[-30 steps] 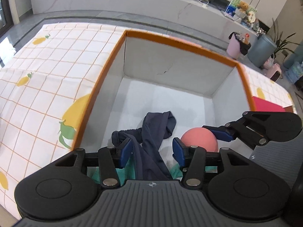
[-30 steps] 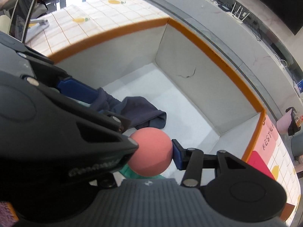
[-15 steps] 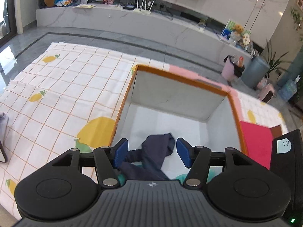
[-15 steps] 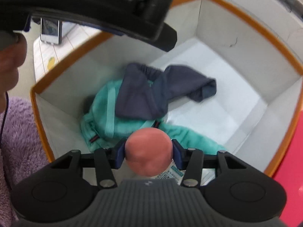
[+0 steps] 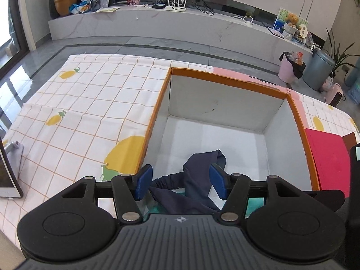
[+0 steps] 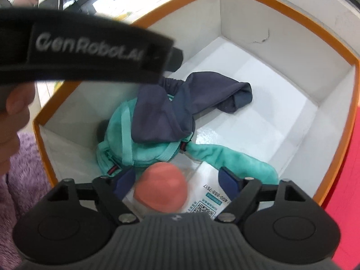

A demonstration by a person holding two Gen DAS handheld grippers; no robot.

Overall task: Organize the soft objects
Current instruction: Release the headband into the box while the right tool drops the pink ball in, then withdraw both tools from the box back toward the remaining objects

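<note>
Your right hand-held gripper [image 6: 177,181] has just been opening, its pads clear of the soft, light pink ball [image 6: 161,186] dropping into the near end of the box [image 6: 333,42]; regrip it across its middle.

- The left hand-held gripper [image 5: 180,185] is hovering over the orange-rimmed box [image 5: 227,79], its blue pads standing apart.
- A navy garment [image 5: 198,175] is lying in the box at 6 o'clock, over teal fabric [image 5: 254,203].
- A lemon-print cloth [image 5: 94,103] is spreading toward 9 o'clock.
</note>
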